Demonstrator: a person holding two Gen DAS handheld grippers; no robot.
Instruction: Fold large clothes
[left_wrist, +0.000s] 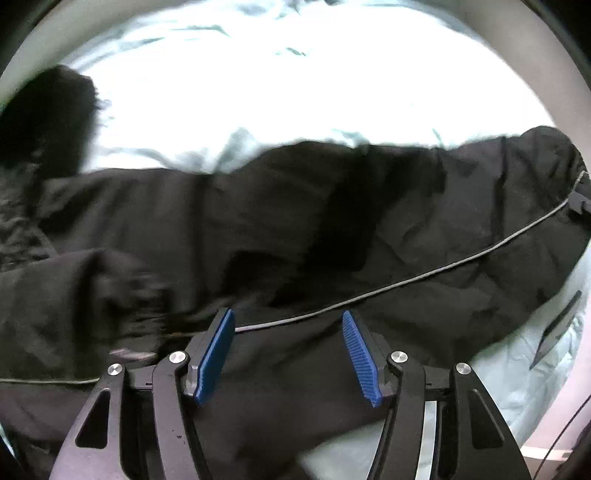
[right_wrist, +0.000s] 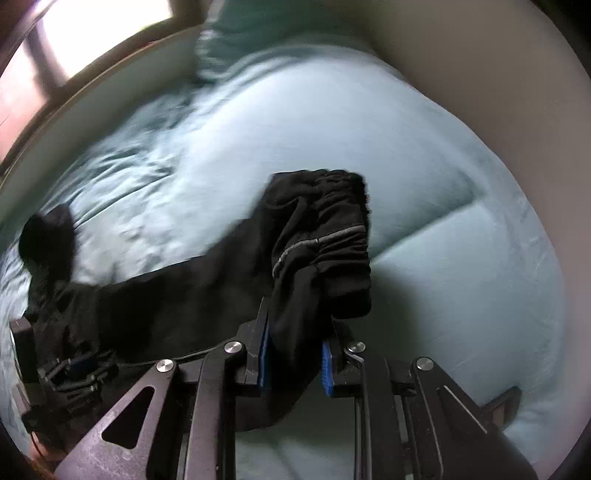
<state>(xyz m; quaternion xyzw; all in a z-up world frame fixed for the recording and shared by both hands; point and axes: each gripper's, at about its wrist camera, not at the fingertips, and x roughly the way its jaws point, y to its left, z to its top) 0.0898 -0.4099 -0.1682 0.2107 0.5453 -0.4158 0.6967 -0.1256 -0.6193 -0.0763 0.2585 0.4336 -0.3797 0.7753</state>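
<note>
Across the pale blue bed sheet (right_wrist: 229, 155) lay a large black garment (left_wrist: 258, 229), spread lengthwise with a thin grey piping line (left_wrist: 443, 266) running along it. Over the near edge of that garment the left gripper (left_wrist: 288, 354) pointed steeply down, its blue pads (left_wrist: 216, 354) standing apart with only loose cloth beneath them and nothing pinched. At the garment's gathered elastic end (right_wrist: 325, 229) the right gripper (right_wrist: 295, 354) was clamped tight on a bunch of black fabric, which stood up off the sheet above the pads. Motion blur obscured the garment's far end (right_wrist: 48, 236).
</note>
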